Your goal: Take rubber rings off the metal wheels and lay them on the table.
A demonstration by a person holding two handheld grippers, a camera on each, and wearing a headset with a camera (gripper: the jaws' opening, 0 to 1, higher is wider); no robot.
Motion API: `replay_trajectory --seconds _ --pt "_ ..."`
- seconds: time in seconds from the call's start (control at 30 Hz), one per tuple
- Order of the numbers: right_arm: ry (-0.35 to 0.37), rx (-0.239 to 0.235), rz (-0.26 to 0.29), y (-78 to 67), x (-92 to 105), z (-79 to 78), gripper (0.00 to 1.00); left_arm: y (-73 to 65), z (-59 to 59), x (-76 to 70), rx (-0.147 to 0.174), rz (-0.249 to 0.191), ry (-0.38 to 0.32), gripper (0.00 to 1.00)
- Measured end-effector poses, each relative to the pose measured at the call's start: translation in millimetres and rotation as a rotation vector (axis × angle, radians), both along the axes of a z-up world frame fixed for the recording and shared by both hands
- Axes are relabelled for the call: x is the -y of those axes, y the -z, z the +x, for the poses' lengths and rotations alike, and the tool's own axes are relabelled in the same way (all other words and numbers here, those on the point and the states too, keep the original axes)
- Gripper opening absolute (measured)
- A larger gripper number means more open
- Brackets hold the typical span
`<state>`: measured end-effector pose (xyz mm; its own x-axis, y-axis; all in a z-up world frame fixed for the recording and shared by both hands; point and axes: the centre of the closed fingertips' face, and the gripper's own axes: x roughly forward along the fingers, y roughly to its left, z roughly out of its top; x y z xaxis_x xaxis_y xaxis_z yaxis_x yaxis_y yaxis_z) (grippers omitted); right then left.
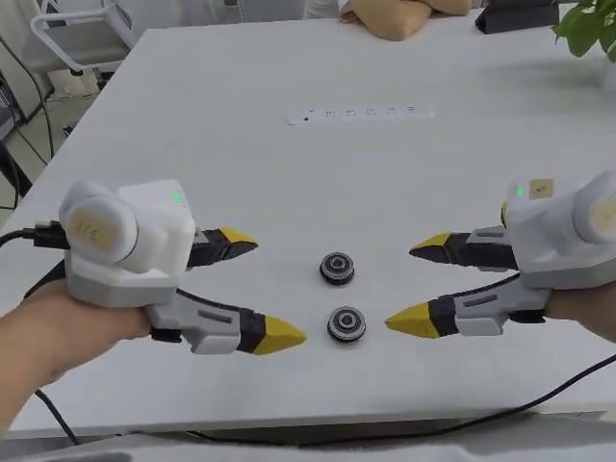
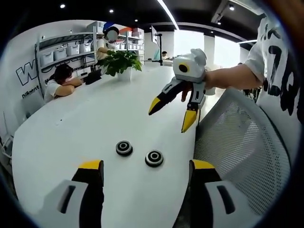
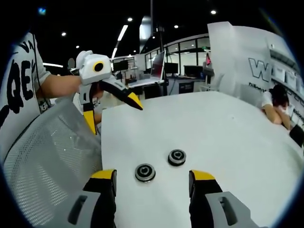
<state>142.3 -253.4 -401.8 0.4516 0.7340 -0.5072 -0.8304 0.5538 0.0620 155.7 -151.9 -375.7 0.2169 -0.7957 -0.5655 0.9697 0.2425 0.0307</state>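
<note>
Two small metal wheels with black rubber rings lie flat on the white table, one farther (image 1: 337, 269) and one nearer (image 1: 346, 324) to me. My left gripper (image 1: 269, 291) is open to their left, yellow tips pointing at them. My right gripper (image 1: 416, 285) is open to their right, facing the left one. In the left gripper view the wheels (image 2: 124, 147) (image 2: 154, 158) lie just ahead of my open left gripper (image 2: 145, 165), with the right gripper (image 2: 171, 116) beyond. In the right gripper view the wheels (image 3: 145, 172) (image 3: 177, 157) lie ahead of my open right gripper (image 3: 153, 175).
A white power strip (image 1: 360, 115) lies across the middle of the table (image 1: 192, 144). A person's folded arms (image 1: 399, 14) rest at the far edge, beside a dark object (image 1: 520, 14) and a green plant (image 1: 587, 24). A mesh chair back (image 2: 242, 142) stands at the near edge.
</note>
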Motion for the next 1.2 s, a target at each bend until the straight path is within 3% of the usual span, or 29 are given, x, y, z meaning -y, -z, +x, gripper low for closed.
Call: replay_trajectory --seconds 0.33,0.63,1.2 --pt "-0.031 -0.019 -0.02 15.5 -2.5 1.9 0.56 10.7 1.1 8.7 -0.017 0.004 0.021 0.66" --pt "-0.055 -0.03 -0.036 27.9 -2.1 7.7 0.53 25.1 2.2 15.8 -0.028 0.037 0.053 0.65" --pt "-0.104 -0.038 -0.057 41.9 -8.5 8.1 0.5 39.8 2.6 27.6 -0.044 0.055 0.096 0.61"
